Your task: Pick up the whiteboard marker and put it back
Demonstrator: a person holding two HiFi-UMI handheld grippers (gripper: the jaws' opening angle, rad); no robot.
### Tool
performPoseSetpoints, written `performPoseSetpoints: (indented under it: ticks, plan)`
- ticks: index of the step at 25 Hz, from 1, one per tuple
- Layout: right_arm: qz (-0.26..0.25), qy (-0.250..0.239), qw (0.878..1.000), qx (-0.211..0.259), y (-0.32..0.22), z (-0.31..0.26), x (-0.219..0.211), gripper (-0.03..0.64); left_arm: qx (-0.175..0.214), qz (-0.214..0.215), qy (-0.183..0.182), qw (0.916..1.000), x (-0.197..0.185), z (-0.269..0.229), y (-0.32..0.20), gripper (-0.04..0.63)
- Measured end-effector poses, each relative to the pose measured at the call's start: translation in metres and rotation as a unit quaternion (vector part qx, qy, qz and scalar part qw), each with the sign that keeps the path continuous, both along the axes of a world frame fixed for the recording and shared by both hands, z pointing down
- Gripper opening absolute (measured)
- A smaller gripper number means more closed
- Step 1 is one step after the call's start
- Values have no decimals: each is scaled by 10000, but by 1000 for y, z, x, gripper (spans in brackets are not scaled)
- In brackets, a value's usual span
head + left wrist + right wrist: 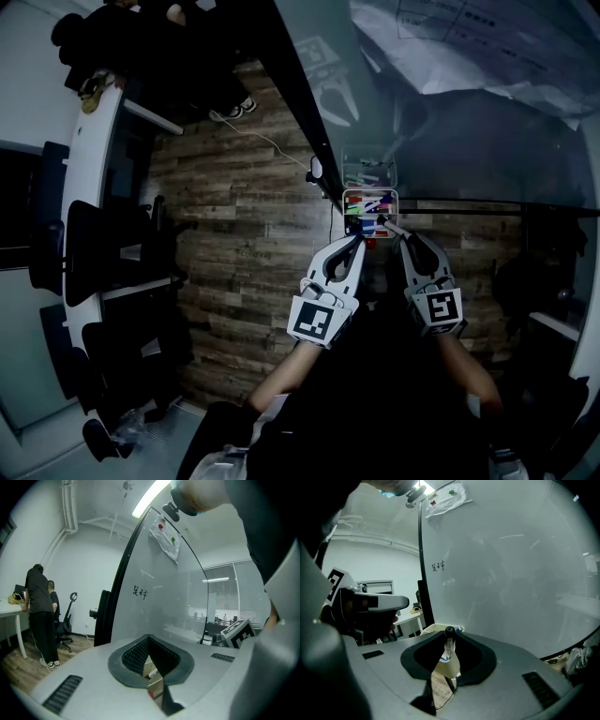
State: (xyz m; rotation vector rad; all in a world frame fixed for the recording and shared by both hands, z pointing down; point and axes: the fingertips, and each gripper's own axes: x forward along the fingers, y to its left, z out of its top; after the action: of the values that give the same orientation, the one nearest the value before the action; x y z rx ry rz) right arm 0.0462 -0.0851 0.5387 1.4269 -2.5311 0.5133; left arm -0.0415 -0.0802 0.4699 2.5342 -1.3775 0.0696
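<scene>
Direction first: the small clear box-shaped marker holder (371, 191), full of coloured pens and fixed at the bottom edge of the glass whiteboard (450, 122), lies straight ahead of both grippers. Your right gripper (398, 234) carries the load. Its jaws are drawn in narrow on the black-capped whiteboard marker with a pale barrel (448, 645). The right gripper view shows the cap poking out just past the tips while the barrel runs back between the pads. So the long axis lies along the jaws, cap end leading toward the board.

In the head view that leading end sits over the holder's near right corner. From these views you cannot tell whether it touches the rim or only hangs above it.

Your left gripper (354, 242) hangs just beside the holder's near left corner, about as near as the right. Its tips are pressed together with nothing between them, and through the gap behind them only the holder's contents show.

My reading is that the return is nearly done — the marker wants easing further over the holder's open top before you part the right jaws. The pens already inside could catch the cap, so a slot by the right wall looks the safer aim.
</scene>
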Motion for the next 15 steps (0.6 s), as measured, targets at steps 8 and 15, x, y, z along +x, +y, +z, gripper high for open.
performPoseSetpoints:
  ticks: [8,15]
  plan:
    - [-65,-29,9999,73,-7,0,-4,80,-20,-16,12,10000,1,1,-6,6]
    - [-149,24,9999,-74,-7,10,-5,80,-37,-61,36,10000,0,1,-7,6]
